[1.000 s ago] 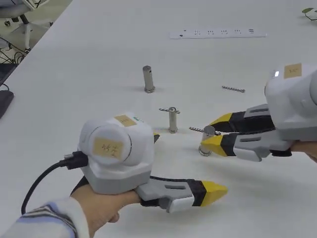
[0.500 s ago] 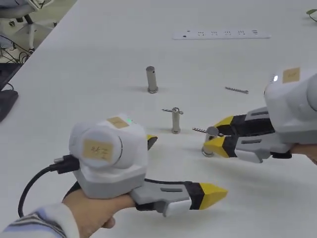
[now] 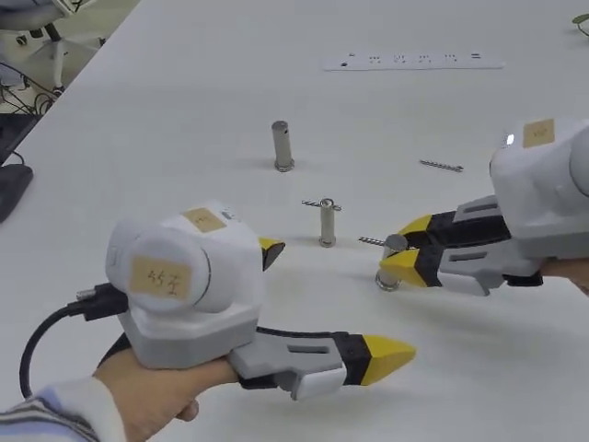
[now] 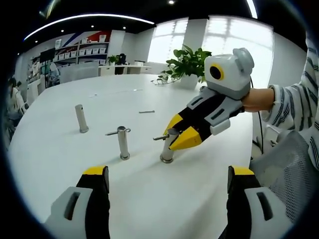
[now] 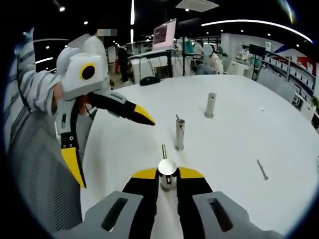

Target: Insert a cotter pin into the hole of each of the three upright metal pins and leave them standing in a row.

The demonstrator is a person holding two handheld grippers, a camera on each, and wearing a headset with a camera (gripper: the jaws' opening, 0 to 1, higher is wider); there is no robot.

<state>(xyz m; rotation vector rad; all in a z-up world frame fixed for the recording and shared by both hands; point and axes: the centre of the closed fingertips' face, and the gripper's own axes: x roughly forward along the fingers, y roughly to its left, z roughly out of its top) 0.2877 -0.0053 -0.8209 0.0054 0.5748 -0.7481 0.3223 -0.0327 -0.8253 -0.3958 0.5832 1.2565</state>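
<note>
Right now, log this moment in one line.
right claw: shut on near pin | left claw: open | far pin: bare | loose cotter pin: unused

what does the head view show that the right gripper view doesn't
The head view adds a power strip near the far side of the table, and the right gripper seen from outside, jaws closed on the near pin. The right gripper view adds a monitor and people in the room behind, plus the near pin's flat top seen end-on. Shared: the far pin, the middle pin, the loose cotter pin lying flat, and the open left gripper.
</note>
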